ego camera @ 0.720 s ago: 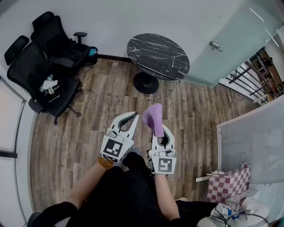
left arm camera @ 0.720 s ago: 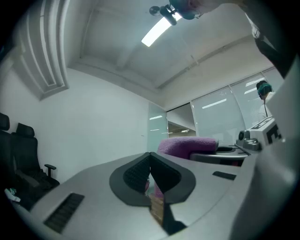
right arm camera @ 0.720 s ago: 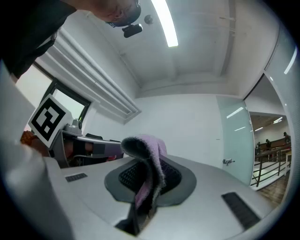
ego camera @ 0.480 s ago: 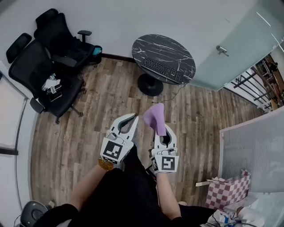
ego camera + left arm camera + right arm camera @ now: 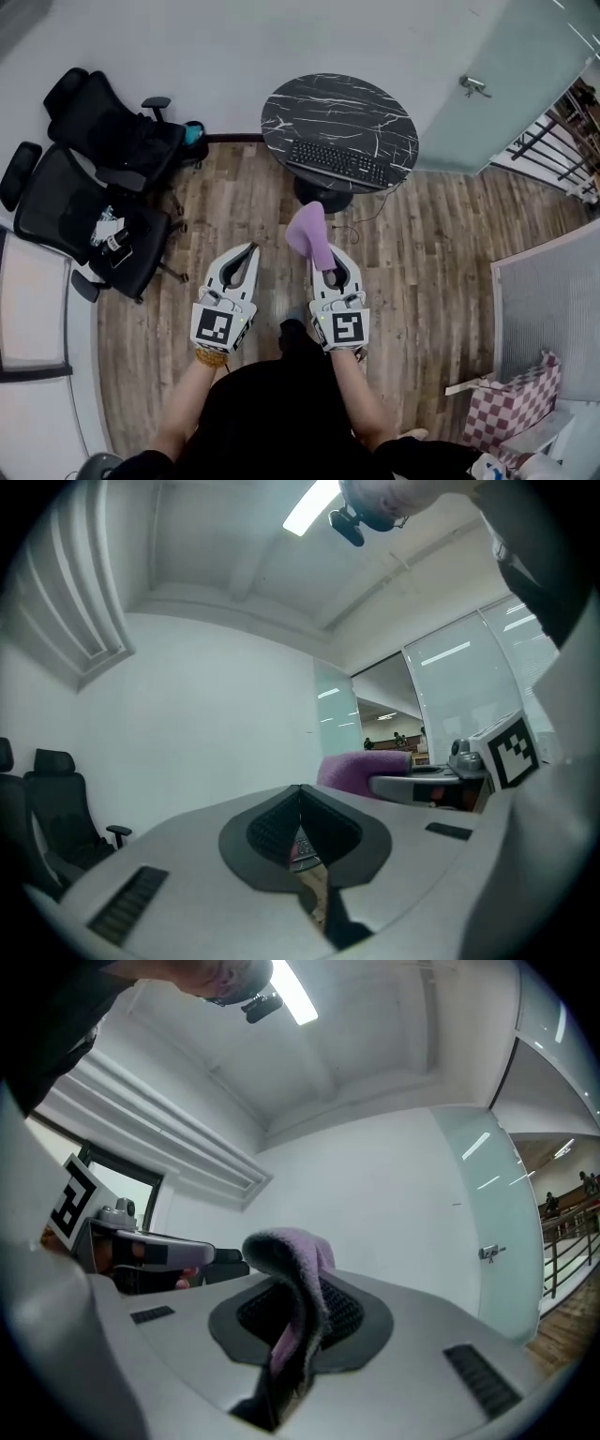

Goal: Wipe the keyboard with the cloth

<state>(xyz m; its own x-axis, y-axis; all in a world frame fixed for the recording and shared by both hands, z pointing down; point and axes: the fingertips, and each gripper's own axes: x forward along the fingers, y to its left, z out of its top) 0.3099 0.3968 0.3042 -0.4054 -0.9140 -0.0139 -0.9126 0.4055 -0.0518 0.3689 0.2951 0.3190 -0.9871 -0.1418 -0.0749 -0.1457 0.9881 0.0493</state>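
A black keyboard [image 5: 339, 163] lies on a round black marble table [image 5: 375, 111] ahead of me in the head view. My right gripper [image 5: 328, 251] is shut on a purple cloth [image 5: 309, 234], which sticks up from its jaws; in the right gripper view the cloth [image 5: 298, 1288] folds over between the dark pads. My left gripper [image 5: 246, 250] is shut with nothing in it, held level beside the right one. In the left gripper view the left gripper [image 5: 300, 791] has its jaws together, and the cloth [image 5: 361, 766] shows to the right. Both grippers are well short of the table.
Two black office chairs [image 5: 84, 202] stand at the left on the wooden floor. A glass door [image 5: 506, 75] is at the back right, a frosted partition [image 5: 553, 309] at the right, and a checked bag [image 5: 506, 412] near the lower right. A cable [image 5: 361, 217] runs down from the table.
The table and keyboard have come closer and more central in the head view. Both grippers keep their pose side by side, the cloth still in the right one.
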